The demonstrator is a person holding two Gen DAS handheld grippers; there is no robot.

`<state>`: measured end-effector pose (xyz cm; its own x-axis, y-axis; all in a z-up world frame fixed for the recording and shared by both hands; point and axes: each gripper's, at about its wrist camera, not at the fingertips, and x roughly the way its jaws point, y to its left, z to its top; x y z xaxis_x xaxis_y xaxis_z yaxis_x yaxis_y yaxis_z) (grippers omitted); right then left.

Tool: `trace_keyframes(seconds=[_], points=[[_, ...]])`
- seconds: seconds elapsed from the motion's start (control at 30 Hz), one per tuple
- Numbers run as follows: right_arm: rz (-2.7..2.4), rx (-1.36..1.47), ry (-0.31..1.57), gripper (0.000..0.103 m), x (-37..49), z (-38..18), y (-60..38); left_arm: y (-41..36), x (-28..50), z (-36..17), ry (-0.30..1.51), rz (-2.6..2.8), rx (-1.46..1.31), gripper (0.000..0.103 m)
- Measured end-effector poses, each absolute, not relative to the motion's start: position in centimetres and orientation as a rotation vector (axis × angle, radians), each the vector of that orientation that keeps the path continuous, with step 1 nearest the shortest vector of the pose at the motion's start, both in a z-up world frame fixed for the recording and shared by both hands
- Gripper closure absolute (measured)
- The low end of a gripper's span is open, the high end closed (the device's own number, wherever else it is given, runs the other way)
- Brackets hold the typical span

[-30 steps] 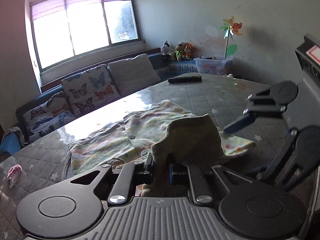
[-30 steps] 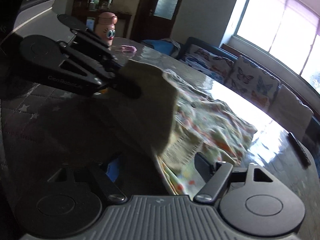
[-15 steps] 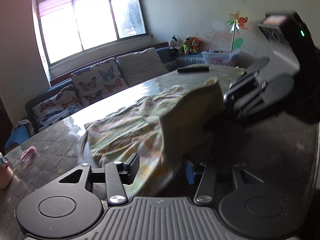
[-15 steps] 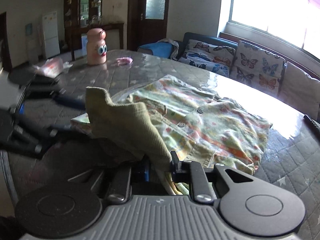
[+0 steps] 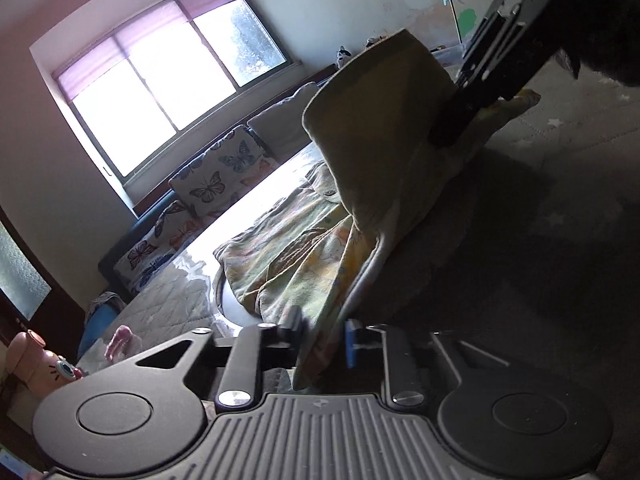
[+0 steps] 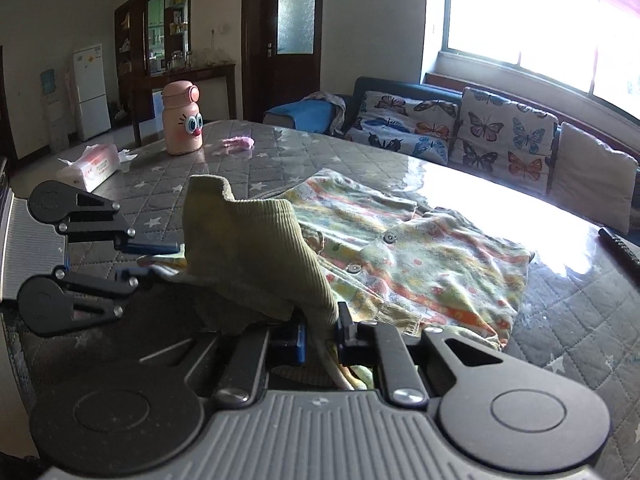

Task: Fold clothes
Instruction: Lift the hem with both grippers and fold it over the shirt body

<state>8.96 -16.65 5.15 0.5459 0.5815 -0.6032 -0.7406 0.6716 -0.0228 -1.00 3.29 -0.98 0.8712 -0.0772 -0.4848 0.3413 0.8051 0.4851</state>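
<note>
A small floral button-up garment [image 6: 420, 256] with an olive ribbed hem lies on the grey quilted table [image 6: 580, 320]. It also shows in the left wrist view [image 5: 288, 248]. My right gripper [image 6: 320, 336] is shut on the olive hem [image 6: 248, 256], which is lifted and folded over toward the garment. My left gripper [image 5: 324, 340] has its fingers apart with the cloth edge hanging loose between them. In the right wrist view the left gripper [image 6: 160, 264] sits open at the left, beside the hem. The right gripper [image 5: 460, 120] shows at upper right in the left wrist view, pinching the cloth.
A pink bottle with a cartoon face [image 6: 182, 124], a tissue pack [image 6: 94, 166] and a pink item [image 6: 238, 143] stand on the table's far side. A dark remote [image 6: 620, 246] lies at right. A sofa with butterfly cushions [image 6: 500, 132] runs under the window.
The left gripper has let go of the hem and opened, and its view has tilted. The right gripper has closed on the hem and holds it up over the garment.
</note>
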Motion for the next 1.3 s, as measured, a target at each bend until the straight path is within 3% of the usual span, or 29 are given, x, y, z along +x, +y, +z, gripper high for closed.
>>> trace_keyframes(seconds=[0.6,1.03,1.3], points=[[0.9,-0.247,0.586,0.093,-0.1,9.9,-23.0,2.7,-12.0,6.6,0.463,-0.426,0.417,0.096],[0.895,-0.294,0.524,0.093,5.5,12.0,-20.3,4.7,-5.1,8.2,0.414,-0.35,0.341,0.096],[0.848,-0.318,0.592,0.093,13.8,9.8,-16.1,6.4,3.7,5.7,0.515,-0.275,0.302,0.096]])
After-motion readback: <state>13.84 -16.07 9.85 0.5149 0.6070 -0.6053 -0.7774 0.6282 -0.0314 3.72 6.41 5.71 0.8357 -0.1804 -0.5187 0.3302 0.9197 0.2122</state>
